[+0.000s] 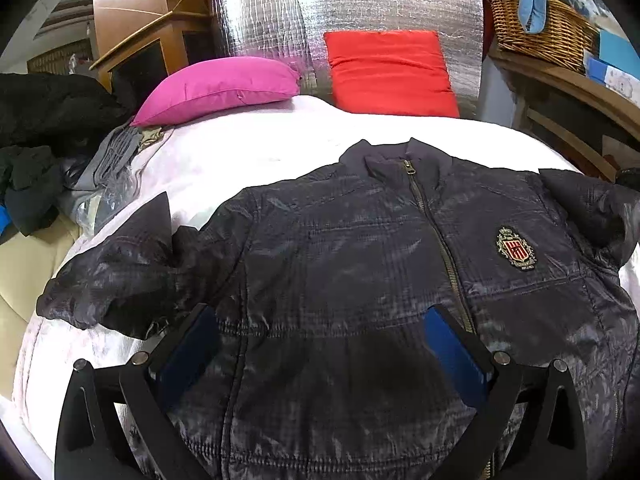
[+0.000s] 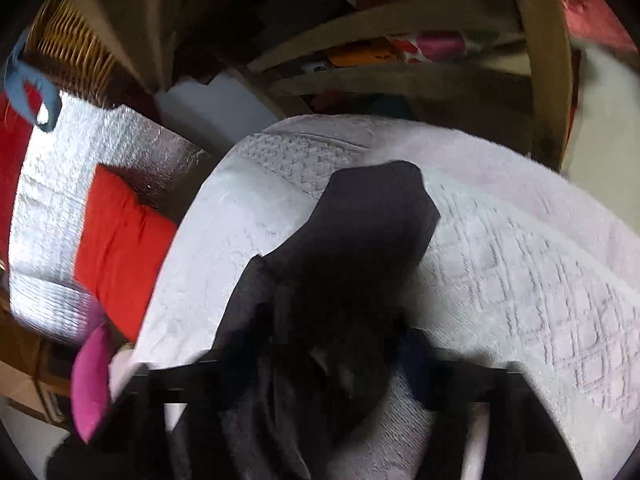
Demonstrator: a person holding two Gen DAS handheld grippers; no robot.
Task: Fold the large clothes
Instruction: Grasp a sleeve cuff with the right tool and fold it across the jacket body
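In the left wrist view, the left tongs are seen spread wide apart over the lower front of a dark navy quilted zip-up jacket, their blue-padded fingers just above the fabric with nothing gripped between them. The jacket is laid front-up on a white quilted bedspread, collar toward 12 o'clock and hem toward 6 o'clock. A brass zipper runs down its middle, and an embroidered red-and-gold crest badge is seen at 3 o'clock of the zipper. One sleeve is crumpled at 9 o'clock, bent back toward the body. Beyond the collar, a magenta pillow lies at 11 o'clock and a red cushion leans at 12 o'clock against a silver foil-faced panel. A woven wicker basket is seen at 2 o'clock on a wooden shelf, and a heap of dark clothes lies at 9 o'clock.

In the blurred right wrist view, the right tongs are seen with the other dark sleeve running up between the fingers, its cuff toward 12 o'clock over the bedspread. Whether the sleeve is pinched cannot be told.
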